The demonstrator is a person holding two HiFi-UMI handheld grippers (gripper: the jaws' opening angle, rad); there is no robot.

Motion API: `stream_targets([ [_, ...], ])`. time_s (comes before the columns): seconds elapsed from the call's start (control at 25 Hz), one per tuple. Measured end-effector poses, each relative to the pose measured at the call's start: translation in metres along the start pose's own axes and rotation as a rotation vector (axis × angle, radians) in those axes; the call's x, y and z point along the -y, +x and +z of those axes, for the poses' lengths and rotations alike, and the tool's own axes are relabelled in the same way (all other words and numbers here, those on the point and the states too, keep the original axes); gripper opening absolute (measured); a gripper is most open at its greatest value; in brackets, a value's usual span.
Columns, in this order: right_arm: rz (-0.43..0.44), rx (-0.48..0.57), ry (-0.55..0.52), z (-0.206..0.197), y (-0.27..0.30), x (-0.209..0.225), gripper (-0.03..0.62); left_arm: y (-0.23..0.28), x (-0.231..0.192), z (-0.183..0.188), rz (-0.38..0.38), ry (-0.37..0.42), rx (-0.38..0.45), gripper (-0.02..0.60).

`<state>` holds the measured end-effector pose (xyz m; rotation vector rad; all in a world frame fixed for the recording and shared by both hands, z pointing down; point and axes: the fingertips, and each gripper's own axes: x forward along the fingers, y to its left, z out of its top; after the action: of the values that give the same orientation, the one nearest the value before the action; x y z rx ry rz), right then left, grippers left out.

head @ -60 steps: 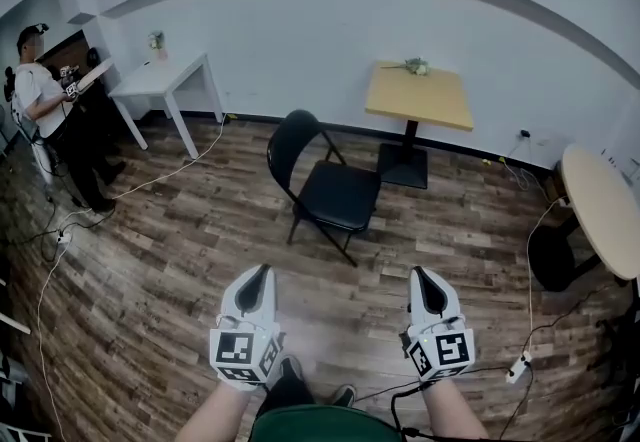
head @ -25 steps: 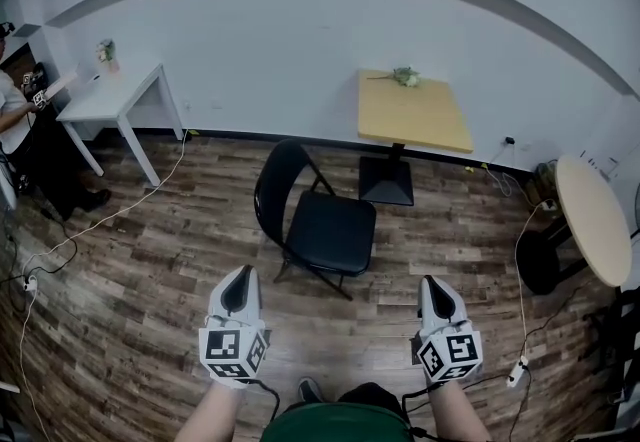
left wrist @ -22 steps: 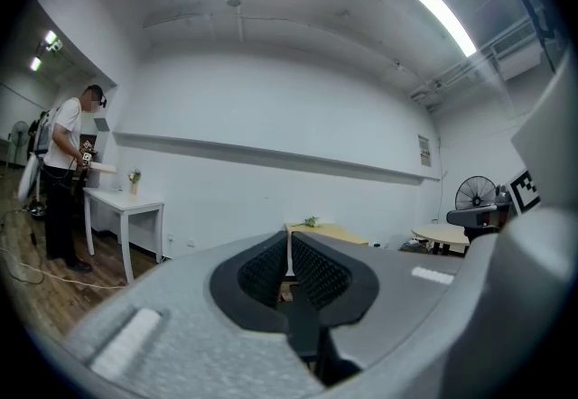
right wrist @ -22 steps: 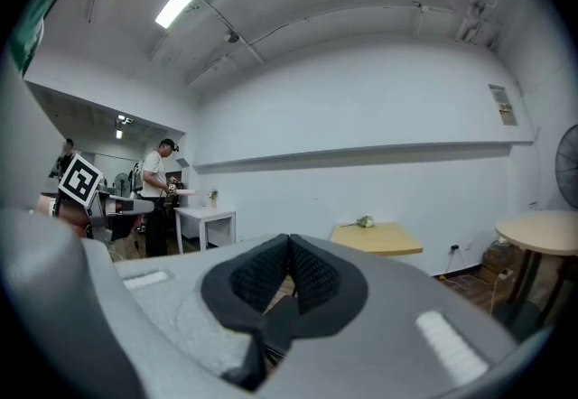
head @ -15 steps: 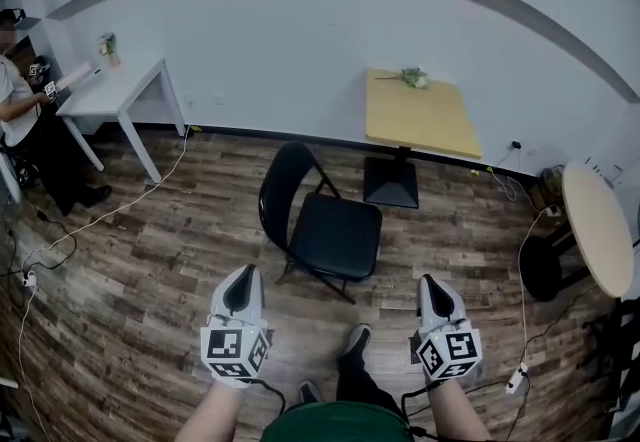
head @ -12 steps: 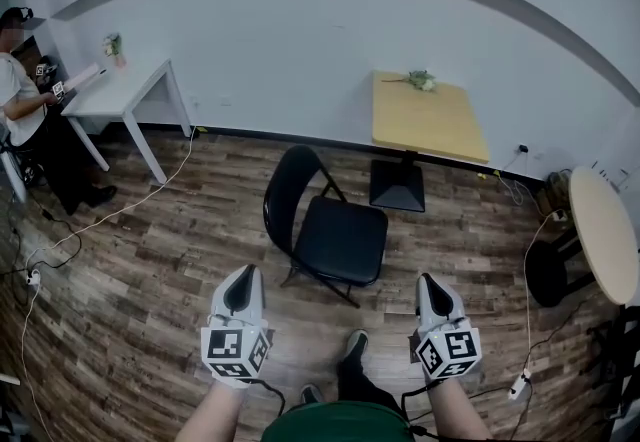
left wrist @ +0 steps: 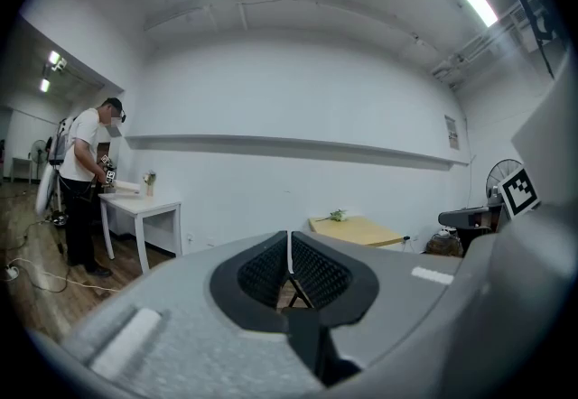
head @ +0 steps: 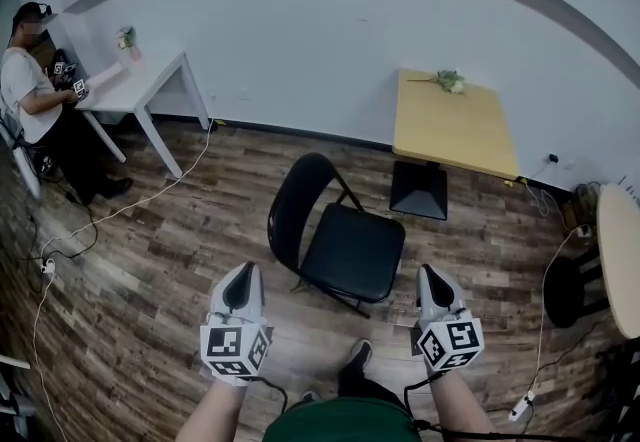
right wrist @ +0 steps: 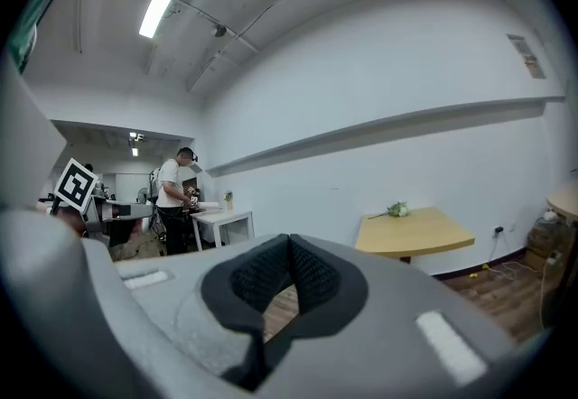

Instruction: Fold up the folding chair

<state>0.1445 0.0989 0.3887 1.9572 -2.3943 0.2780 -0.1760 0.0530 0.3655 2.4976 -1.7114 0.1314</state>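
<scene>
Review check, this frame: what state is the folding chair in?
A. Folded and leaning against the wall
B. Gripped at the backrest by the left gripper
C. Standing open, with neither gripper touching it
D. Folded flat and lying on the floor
C: the chair stands unfolded on the floor, and the left gripper and right gripper are short of it, shut on nothing.

Folding chair (head: 350, 250): 1, black.
Tables: 3. These are the white table (head: 140, 82), the square yellow tabletop (head: 455, 130), and the round tabletop (head: 622, 250), which is cut by the right edge.
Grippers: 2, the left gripper (head: 243, 272) and the right gripper (head: 428, 275).
Marker cubes: 2, 1 per gripper.
Flower sprig (head: 447, 80): 1, on the yellow tabletop.
Small plant (head: 127, 36): 1, on the white table.
Bystander (head: 35, 80): 1.
White power strip (head: 519, 409) on the floor: 1 made out for certain.
</scene>
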Motion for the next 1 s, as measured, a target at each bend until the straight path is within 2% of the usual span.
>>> stream_targets([
  [0.28, 0.026, -0.014, 0.045, 0.000, 0.049, 0.067, 0.003, 0.063, 0.021, 0.000, 0.042, 0.023, -0.036, 0.021],
  [0.56, 0.078, -0.042, 0.106, -0.021, 0.092, 0.124, 0.003, 0.108, 0.034, -0.008, 0.098, 0.051, -0.085, 0.021],
  [0.68, 0.080, -0.068, 0.150, -0.039, 0.111, 0.140, 0.003, 0.124, 0.028, -0.016, 0.113, 0.072, -0.121, 0.021],
  [0.88, 0.034, -0.135, 0.214, -0.073, 0.124, 0.166, 0.003, 0.147, 0.006, -0.038, 0.136, 0.087, -0.195, 0.021],
  [1.0, 0.014, -0.140, 0.274, -0.085, 0.128, 0.172, 0.003, 0.163, -0.010, -0.055, 0.116, 0.096, -0.240, 0.023],
])
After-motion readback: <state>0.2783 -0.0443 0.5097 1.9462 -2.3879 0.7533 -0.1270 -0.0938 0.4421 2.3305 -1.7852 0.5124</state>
